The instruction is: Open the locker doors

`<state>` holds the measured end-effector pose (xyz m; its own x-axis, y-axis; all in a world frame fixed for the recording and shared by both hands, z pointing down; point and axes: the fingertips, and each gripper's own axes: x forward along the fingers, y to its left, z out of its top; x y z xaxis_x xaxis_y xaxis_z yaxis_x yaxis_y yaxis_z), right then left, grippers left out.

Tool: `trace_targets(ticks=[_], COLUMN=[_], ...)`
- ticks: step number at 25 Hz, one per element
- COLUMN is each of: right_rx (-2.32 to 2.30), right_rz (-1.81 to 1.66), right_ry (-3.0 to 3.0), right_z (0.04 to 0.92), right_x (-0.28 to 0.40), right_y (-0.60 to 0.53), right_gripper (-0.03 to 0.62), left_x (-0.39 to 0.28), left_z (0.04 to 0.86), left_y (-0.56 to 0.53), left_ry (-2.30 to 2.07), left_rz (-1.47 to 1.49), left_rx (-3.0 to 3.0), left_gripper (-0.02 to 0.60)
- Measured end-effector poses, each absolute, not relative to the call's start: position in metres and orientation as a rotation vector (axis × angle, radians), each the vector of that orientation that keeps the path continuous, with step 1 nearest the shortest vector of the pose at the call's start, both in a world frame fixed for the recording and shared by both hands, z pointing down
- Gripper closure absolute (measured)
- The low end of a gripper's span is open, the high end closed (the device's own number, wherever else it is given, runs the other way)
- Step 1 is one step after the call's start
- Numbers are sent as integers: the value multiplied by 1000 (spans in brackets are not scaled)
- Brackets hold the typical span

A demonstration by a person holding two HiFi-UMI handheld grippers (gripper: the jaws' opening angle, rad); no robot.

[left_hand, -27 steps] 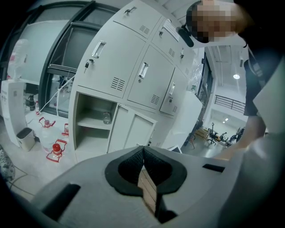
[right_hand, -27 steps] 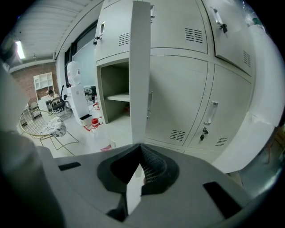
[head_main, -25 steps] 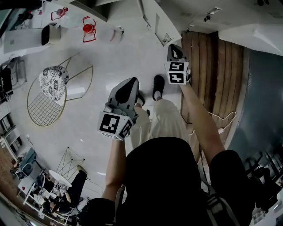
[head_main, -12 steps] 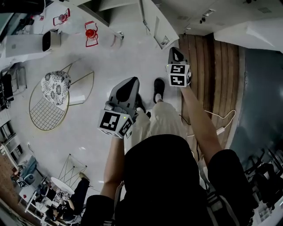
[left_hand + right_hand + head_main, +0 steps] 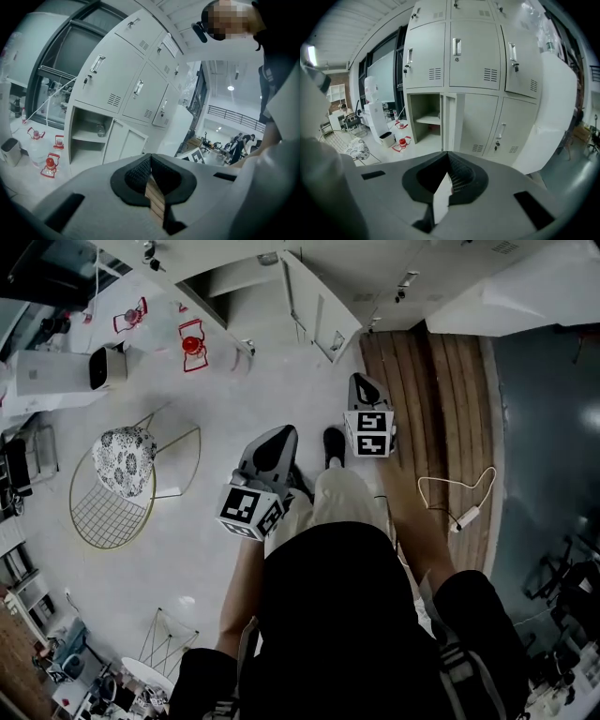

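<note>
The grey lockers (image 5: 474,51) stand ahead of me, a few steps away. Their bottom-left compartment (image 5: 425,119) is open, with its door (image 5: 451,123) swung out edge-on; from above that door (image 5: 314,306) shows at the top of the head view. The other doors, such as the lower middle one (image 5: 480,124), are closed. My right gripper (image 5: 448,153) is shut and empty, held in the air short of the lockers (image 5: 361,381). My left gripper (image 5: 150,157) is also shut on nothing and sits lower and further left (image 5: 279,434). The left gripper view shows the open compartment (image 5: 86,136) at an angle.
A wire chair with a patterned cushion (image 5: 122,454) stands to the left. Red lanterns (image 5: 192,343) and a white appliance (image 5: 66,371) sit near the lockers' left end. A wooden floor strip (image 5: 441,418) with a cable (image 5: 459,498) runs on the right. A white column (image 5: 551,103) flanks the lockers.
More of the lockers and the open door has come into the head view. The right gripper has dropped lower in that view, nearer the left one. Both jaws stay shut.
</note>
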<state>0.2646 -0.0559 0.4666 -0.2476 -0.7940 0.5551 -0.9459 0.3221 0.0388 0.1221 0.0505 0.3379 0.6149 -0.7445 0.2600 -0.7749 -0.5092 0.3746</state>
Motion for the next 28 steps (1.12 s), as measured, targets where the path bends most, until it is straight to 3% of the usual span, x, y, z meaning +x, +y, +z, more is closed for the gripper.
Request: trace_targets(ticks=[28], right_rx=[1334], right_rz=[281], right_ry=[-2581], right_z=[292], right_x=[107], right_y=[113], right_gripper=[591], left_x=[17], left_z=[289], left_y=[145], left_ry=[-1193], left_rz=[-45], left_rx=[2481], left_gripper=[563])
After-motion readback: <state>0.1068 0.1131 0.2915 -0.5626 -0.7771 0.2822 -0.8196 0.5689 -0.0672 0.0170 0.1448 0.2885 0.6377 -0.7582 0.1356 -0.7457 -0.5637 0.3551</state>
